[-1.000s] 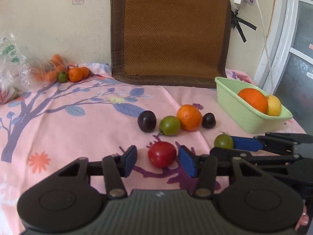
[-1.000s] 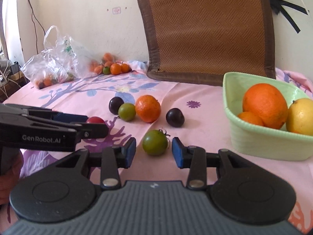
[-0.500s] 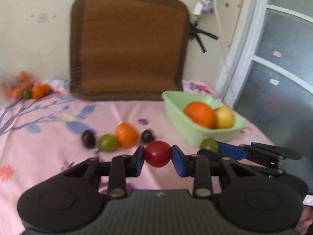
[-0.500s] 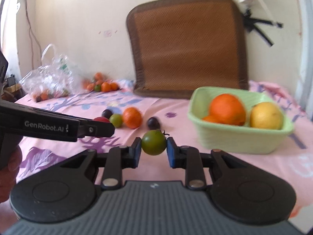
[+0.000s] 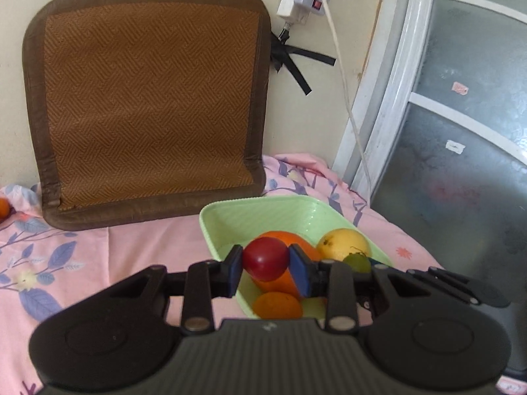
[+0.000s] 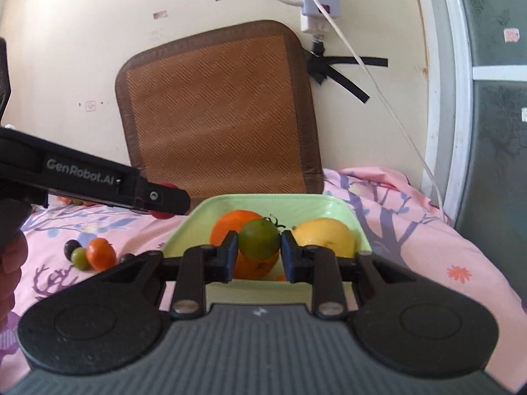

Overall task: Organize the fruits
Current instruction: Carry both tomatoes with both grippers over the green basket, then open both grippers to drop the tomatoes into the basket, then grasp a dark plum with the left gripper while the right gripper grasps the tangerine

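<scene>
your left gripper [image 5: 266, 265] is clenched on the red tomato [image 5: 265, 258], blue pads pressing both its sides, and you hold it in the air over the near left part of the green basket [image 5: 296, 207]. your right gripper [image 6: 257, 254] is clamped the same way on the green tomato [image 6: 259, 239], which hangs over the basket's near edge, in front of the big orange [image 6: 235, 225] and left of the lemon [image 6: 324, 236]. a smaller orange [image 5: 277, 304] lies in the near corner of the basket, under the red tomato.

both grippers are crowding one small basket, so the likely trouble is a knock between them: in the left view the green tomato sits just right of your left fingers. lower one at a time.

the basket floor near you is already taken by round fruit. let go from this height and a tomato may land on the big orange, roll, and hop the low rim onto the pink floral cloth [image 6: 428, 230]. the free floor looks to be at the far side, so reach further in and go low before you loosen.

tomato skin is soft; more squeeze could split it, and a stem catching a pad could drag the fruit on release.

a small orange, a green fruit and dark plums [image 6: 69, 248] wait on the cloth at left.
</scene>
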The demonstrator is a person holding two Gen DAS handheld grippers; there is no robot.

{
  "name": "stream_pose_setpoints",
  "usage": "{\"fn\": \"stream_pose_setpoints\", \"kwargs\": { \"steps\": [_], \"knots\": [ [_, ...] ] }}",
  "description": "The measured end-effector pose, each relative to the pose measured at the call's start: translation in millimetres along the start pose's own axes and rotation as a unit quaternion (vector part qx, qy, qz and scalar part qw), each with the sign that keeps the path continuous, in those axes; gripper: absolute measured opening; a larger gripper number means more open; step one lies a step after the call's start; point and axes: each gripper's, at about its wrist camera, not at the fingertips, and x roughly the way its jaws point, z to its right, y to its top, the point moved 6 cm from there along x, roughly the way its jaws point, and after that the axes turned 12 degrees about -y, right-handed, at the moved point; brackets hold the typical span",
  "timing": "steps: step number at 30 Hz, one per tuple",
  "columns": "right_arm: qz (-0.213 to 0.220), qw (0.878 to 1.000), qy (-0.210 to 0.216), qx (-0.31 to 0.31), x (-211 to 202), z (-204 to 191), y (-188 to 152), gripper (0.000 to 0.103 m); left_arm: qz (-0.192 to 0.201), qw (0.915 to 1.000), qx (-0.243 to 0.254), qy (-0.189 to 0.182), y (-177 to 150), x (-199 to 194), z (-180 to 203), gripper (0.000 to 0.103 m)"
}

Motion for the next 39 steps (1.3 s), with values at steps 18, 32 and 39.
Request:
{"fn": "stream_pose_setpoints", "kwargs": {
  "steps": [18,32,39],
  "knots": [
    [0.018,1.0,-0.002,0.022,-1.9,8.3,-5.0,0.035,0.053,0.9984,-0.002,0.022,20.5,-31.6,1.1,0.045],
    [0.023,0.989,0.141,-0.032,-40.1,-76.6,9.1,0.035,0.086,0.981,-0.116,0.13,-32.3,-152.0,-123.5,0.045],
    [-0.039,0.979,0.172,-0.106,-7.3,-141.2,-7.1,0.035,0.053,0.9829,-0.142,0.105,-55.0,-128.2,-143.9,0.045]
  ]
}}
